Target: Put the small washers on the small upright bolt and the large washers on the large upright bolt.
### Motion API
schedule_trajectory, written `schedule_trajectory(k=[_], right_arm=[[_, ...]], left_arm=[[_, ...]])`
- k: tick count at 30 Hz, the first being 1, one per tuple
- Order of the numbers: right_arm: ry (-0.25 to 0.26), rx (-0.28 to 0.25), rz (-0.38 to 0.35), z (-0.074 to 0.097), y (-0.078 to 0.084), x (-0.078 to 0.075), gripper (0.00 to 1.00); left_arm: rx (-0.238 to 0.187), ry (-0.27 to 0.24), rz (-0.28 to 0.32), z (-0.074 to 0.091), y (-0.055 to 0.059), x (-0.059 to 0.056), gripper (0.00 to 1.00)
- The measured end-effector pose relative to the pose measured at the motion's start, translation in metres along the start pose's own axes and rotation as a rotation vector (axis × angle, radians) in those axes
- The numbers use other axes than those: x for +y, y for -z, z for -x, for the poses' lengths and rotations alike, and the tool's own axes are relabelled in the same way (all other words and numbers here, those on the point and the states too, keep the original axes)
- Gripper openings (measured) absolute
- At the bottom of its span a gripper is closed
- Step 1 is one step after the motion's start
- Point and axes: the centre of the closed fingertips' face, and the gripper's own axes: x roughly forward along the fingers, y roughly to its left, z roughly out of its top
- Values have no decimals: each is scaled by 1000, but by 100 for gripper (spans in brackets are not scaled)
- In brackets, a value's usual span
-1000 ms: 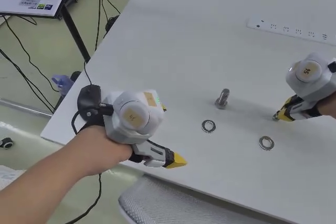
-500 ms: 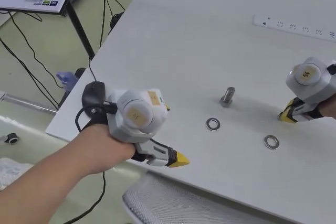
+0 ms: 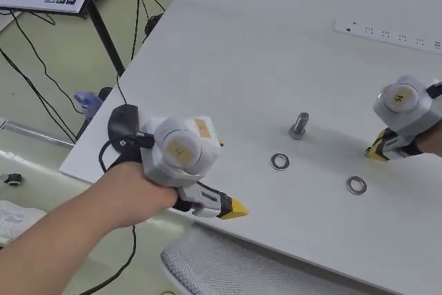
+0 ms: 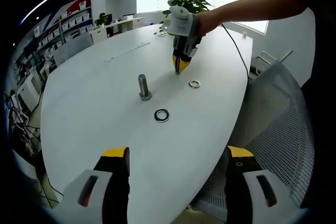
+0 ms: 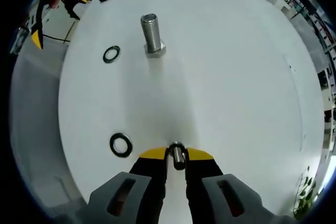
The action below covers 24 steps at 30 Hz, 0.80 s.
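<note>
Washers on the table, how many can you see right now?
2. One washer lies flat beside the large bolt; the other washer lies flat near the right gripper, which is shut on the small bolt. Any beneath the grippers would be hidden.

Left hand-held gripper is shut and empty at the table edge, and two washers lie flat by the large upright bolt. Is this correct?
Not quite. The left hand-held gripper is open, not shut: the left gripper view shows its jaws wide apart, nothing between. The near washer and far washer do lie flat by the large upright bolt.
</note>
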Motion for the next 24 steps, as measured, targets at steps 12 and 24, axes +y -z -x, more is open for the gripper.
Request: schedule_trajectory(k=[12,24], right_arm=[[4,-16,-2,0,-2,1,18],[27,-70,-16,16,-7,-3,22]], left_arm=[[1,0,0,2,1,-1,73],[-8,-3,1,2,-1,-1,74]])
